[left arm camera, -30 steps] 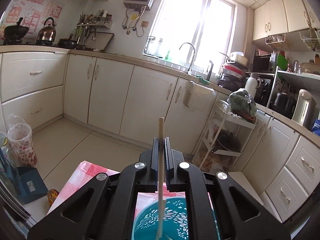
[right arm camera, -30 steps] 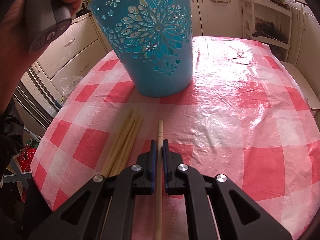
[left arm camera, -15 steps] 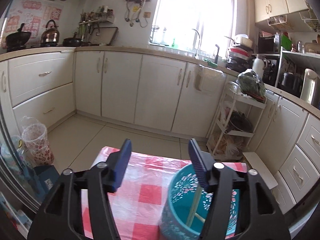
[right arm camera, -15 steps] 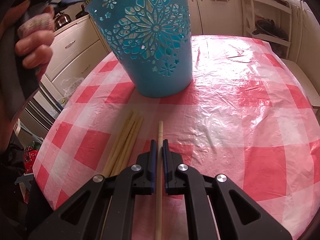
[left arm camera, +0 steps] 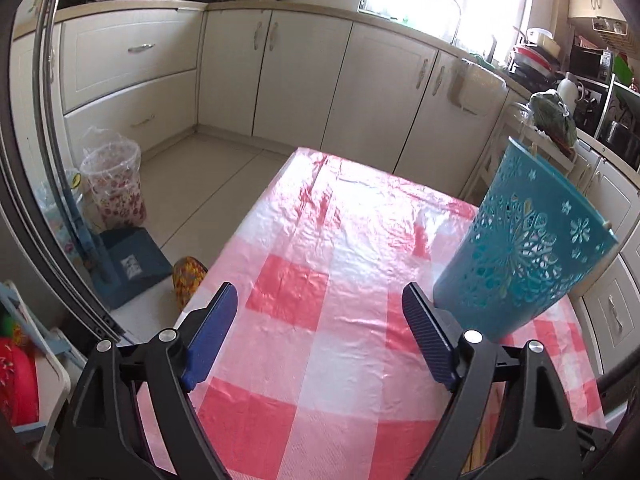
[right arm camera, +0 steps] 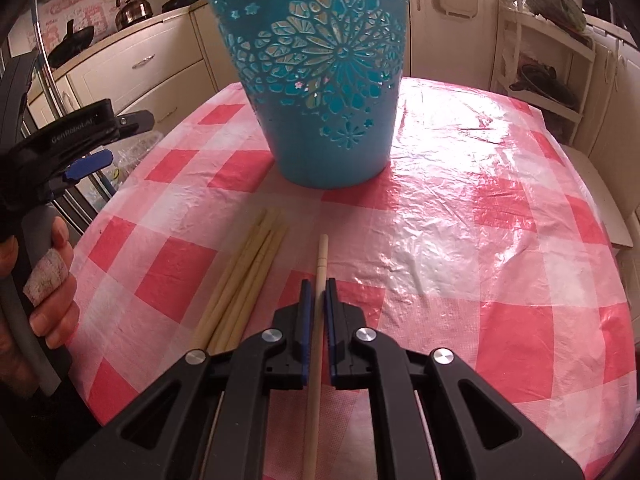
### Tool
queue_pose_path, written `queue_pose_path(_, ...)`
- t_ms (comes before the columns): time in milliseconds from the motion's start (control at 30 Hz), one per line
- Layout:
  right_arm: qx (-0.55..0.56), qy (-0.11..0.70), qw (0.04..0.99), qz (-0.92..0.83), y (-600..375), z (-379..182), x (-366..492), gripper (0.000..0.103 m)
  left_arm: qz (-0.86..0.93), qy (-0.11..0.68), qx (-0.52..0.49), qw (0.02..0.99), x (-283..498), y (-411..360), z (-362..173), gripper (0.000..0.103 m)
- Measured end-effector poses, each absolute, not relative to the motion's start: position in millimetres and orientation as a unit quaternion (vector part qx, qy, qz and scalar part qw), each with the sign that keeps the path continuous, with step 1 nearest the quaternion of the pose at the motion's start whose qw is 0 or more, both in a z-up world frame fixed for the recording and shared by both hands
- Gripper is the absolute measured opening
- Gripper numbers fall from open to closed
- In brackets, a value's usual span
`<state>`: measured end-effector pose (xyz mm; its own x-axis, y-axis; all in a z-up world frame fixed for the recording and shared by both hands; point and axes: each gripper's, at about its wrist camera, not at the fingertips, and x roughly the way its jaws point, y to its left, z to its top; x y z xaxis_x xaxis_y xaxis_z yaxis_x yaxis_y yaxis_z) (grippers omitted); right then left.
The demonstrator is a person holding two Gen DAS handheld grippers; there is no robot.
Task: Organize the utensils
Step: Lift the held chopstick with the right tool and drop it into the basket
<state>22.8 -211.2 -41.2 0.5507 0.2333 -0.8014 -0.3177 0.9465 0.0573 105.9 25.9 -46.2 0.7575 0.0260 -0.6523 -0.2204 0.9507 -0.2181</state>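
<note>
Through the left wrist camera we see our left gripper point(left arm camera: 316, 312) with its blue-padded fingers point(left arm camera: 210, 334) spread wide and nothing between them, held above the red-and-white checked tablecloth point(left arm camera: 320, 272). The teal cut-out basket point(left arm camera: 524, 248) stands on the cloth just beyond and to the right of the right-hand finger, and pale stick ends peek over its rim, though we cannot count them. Beyond the table lie cream cabinets point(left arm camera: 304, 76) and a floral bin point(left arm camera: 114, 184) on the floor. Through the right wrist camera we see our right gripper point(right arm camera: 316, 312) with its fingers pressed together on a single wooden chopstick point(right arm camera: 320, 268), which points forward toward the basket point(right arm camera: 320, 76) and stops well short of it. A loose bundle of chopsticks point(right arm camera: 244, 276) lies on the cloth point(right arm camera: 480, 240) just left of the held one. At the far left, our left hand point(right arm camera: 38, 280) grips the other tool's handle, a bandage on one finger.
</note>
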Motion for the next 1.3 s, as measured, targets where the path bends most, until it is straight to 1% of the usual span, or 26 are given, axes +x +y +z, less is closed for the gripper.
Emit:
queue_pose_path(100,-0.051,0.447,0.88,0.152,-212.8,-41.3,20.8,0.006,0.049,0.369,-0.156,0.915,111.6,25.3,-61.9,0.083)
queue_pose_path(167,-0.007,0.45,0.879,0.16,-225.1,-37.1,20.0,0.006,0.039,0.369,-0.166,0.914,113.7,29.1,-63.2,0.083)
queue_pose_path(200,0.019,0.446,0.879,0.168,-231.6,-32.3,18.5,0.006,0.038,0.371,-0.17,0.912,114.6,30.7,-65.0,0.087)
queue_pose_path(267,0.066,0.428,0.881,0.19,-244.5,-15.3,13.8,0.006,0.029,0.385,-0.184,0.904,118.0,33.2,-71.5,0.087)
queue_pose_path(400,0.164,0.37,0.882,0.242,-267.7,28.6,5.1,0.006,0.027,0.387,-0.196,0.901,118.1,36.5,-75.4,0.087)
queue_pose_path(533,0.234,0.301,0.883,0.275,-280.6,81.6,19.8,0.006,0.023,0.384,-0.184,0.904,117.1,31.5,-74.3,0.087)
queue_pose_path(667,0.278,0.222,0.894,0.273,-279.3,130.5,58.2,0.006,0.021,0.386,-0.179,0.905,117.7,28.7,-73.3,0.087)
queue_pose_path(767,0.282,0.171,0.909,0.255,-270.0,155.8,97.3,0.006,0.02,0.387,-0.185,0.903,117.9,30.4,-73.9,0.087)
queue_pose_path(900,0.281,0.156,0.92,0.225,-258.7,157.4,144.6,0.007,0.016,0.388,-0.194,0.901,118.3,32.7,-75.1,0.087)
queue_pose_path(1000,0.267,0.173,0.927,0.199,-254.6,145.6,169.4,0.007,0.014,0.387,-0.199,0.9,118.6,34.1,-76.0,0.087)
queue_pose_path(1133,0.248,0.204,0.929,0.185,-250.5,126.5,178.9,0.007,0.012,0.387,-0.202,0.9,118.9,35.4,-76.7,0.087)
queue_pose_path(1300,0.228,0.219,0.93,0.19,-251.0,119.8,168.9,0.007,0.013,0.386,-0.205,0.899,119.3,36.5,-76.9,0.087)
